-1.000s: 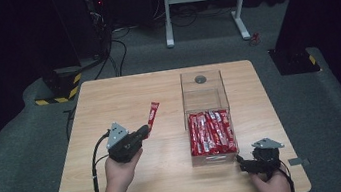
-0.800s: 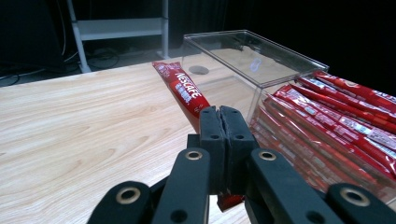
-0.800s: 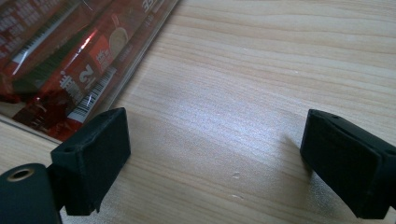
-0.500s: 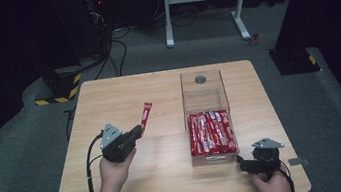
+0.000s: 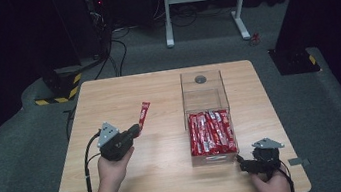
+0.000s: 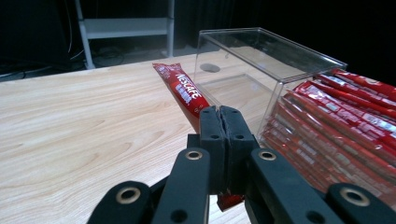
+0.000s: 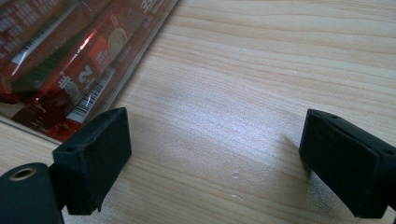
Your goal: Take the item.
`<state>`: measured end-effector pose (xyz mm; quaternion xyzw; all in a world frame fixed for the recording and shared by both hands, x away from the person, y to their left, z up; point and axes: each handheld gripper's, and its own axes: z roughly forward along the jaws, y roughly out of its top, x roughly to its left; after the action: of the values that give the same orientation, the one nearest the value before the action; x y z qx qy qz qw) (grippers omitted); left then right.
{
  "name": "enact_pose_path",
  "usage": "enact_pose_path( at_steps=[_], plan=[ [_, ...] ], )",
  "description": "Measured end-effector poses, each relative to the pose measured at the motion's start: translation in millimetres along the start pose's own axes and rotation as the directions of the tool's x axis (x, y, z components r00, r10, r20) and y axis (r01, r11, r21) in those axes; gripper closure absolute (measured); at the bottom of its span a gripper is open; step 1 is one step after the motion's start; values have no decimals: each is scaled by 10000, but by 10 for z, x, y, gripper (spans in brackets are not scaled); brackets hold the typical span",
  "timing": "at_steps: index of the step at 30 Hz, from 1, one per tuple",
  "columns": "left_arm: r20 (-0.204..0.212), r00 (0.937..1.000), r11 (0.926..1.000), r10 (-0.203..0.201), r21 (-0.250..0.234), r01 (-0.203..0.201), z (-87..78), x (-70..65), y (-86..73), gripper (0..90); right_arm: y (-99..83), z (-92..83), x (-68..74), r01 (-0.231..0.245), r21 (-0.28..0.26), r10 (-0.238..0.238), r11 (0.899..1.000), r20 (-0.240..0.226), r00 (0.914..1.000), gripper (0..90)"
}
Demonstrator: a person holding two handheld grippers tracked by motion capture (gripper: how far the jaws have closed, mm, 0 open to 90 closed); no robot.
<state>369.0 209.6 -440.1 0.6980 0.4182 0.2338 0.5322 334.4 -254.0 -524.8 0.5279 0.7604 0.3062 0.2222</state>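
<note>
Clamped tight, the left gripper [image 6: 219,122] has its two black jaws pressed together on the lower end of a red Nescafé stick sachet [image 6: 182,91], whose tail pokes out beneath the pads. In the left gripper view the sachet rises away from the jaws at a slant, glossy foil with white lettering, its far end flat and crimped. The high view gives what that close look cannot: the left gripper [image 5: 134,130] is held over the open left half of the wooden table [image 5: 122,92], with the sachet [image 5: 144,114] sticking out beyond the jaws, well apart from the clear box [image 5: 203,91].

That box [image 6: 261,60] is hard, transparent plastic with straight walls and sharp edges; its far part stands bare, with a dark round spot on its floor, while the near part is packed with more red sachets [image 5: 211,131] lying side by side in a tidy layer. From the left gripper view their printed wrappers [image 6: 336,121] show as crinkled, shiny strips.

The right gripper [image 5: 242,162] rests near the table's front right corner, just beside the box's near end, in the person's right hand [image 5: 271,188]. Its own view shows the jaws standing wide apart with nothing between them, matte black blocky pads low over pale, fine-grained wood, and the box's clear edge with barcoded wrappers [image 7: 70,60] behind it at upper left.
</note>
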Motion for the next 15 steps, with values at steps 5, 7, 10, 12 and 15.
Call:
enact_pose_path(
  at_steps=[5,7,10,12,15],
  plan=[
    [-162,9998,9998,-152,82,153,43,63,-42,885,0,0,0,4,-1,-4,10000,0,10000,90],
    [-197,9996,9997,-178,133,181,54,74,-49,885,0,0,0,0,-4,0,10000,3,10000,90],
    [-332,9993,9994,-148,305,158,103,113,-77,885,0,0,0,2,-5,-2,10000,3,10000,91],
    [-409,9991,9992,-149,352,163,126,138,-95,884,0,-1,1,-3,-6,3,10000,3,10000,92],
    [-466,9987,9989,-203,420,222,151,162,-117,885,-1,-1,1,21,-14,-21,10000,-4,10000,95]
  ],
)
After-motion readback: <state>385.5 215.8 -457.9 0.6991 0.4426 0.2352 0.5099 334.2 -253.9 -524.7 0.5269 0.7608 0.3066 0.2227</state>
